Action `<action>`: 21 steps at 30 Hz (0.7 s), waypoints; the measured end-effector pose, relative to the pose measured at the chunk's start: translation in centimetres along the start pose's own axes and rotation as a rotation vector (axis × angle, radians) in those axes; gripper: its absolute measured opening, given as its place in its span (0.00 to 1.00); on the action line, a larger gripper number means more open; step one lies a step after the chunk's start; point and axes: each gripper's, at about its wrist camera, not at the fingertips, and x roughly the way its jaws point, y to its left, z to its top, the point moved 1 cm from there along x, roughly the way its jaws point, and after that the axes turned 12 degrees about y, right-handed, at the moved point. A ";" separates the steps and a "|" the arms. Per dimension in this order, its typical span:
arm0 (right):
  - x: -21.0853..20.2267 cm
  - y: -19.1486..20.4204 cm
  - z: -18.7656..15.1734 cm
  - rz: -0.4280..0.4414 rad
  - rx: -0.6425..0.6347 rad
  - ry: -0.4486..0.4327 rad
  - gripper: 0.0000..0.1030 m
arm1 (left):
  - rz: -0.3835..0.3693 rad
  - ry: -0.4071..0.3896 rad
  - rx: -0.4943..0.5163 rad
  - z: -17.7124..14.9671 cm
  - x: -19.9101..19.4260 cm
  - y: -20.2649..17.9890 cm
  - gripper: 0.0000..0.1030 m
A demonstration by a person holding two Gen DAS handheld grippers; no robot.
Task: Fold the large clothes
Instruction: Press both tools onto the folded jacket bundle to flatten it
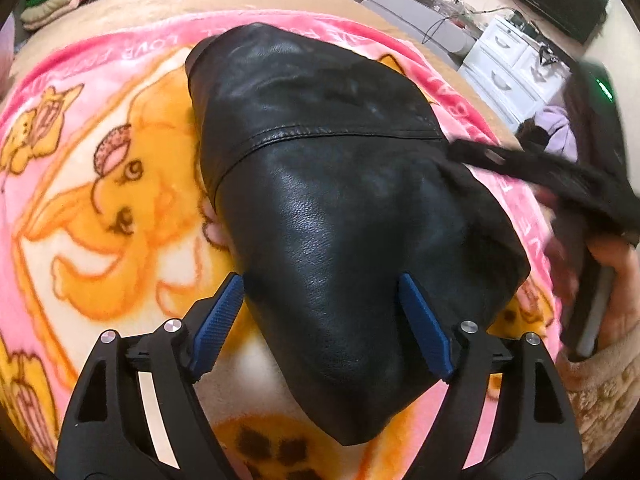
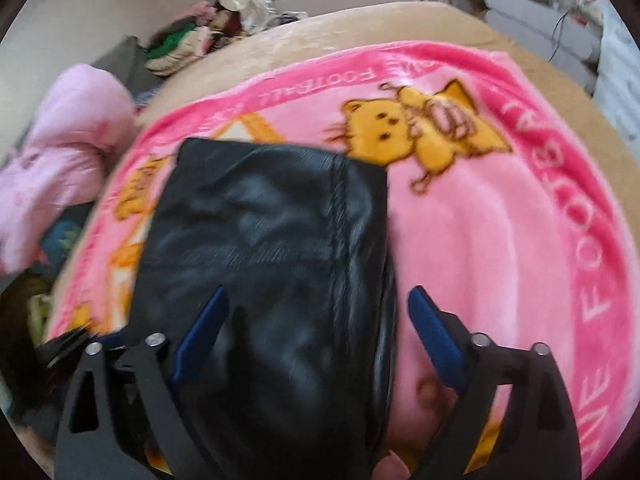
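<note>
Drawers in the white chest (image 1: 508, 76) at the room's far right are all pushed in, so their contents cannot be told; no other container shows. Bedding is the work surface: a pink fleece blanket (image 1: 100, 168) printed with orange cartoon animals and white lettering along its border, spread over a beige bedspread (image 2: 380, 28). Piles of folded clothes (image 1: 52, 0) sit past the bed's far corner, a pale pink garment (image 2: 64, 148) is bunched off the bed's left edge, and a grey sofa (image 1: 416, 12) stands beyond. A black leather jacket (image 1: 320, 184) lies folded into a long bundle on the blanket, its long axis running away from both cameras, a stitched seam crossing it. The left gripper (image 1: 320, 320) stands wide open, the jacket's near end between its blue pads (image 1: 218, 320) without being pinched. The right gripper (image 2: 316, 344), blurred, is also spread wide, straddling the jacket's right edge and gripping nothing.
</note>
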 end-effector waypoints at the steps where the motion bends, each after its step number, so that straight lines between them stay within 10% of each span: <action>1: -0.4 -0.1 -0.9 0.049 0.000 0.007 0.91 | -0.008 0.005 -0.009 0.0 0.1 0.2 0.76; 21: 3.8 -2.9 -3.7 0.320 0.128 0.089 0.66 | -0.132 0.078 -0.129 2.1 2.6 1.9 0.90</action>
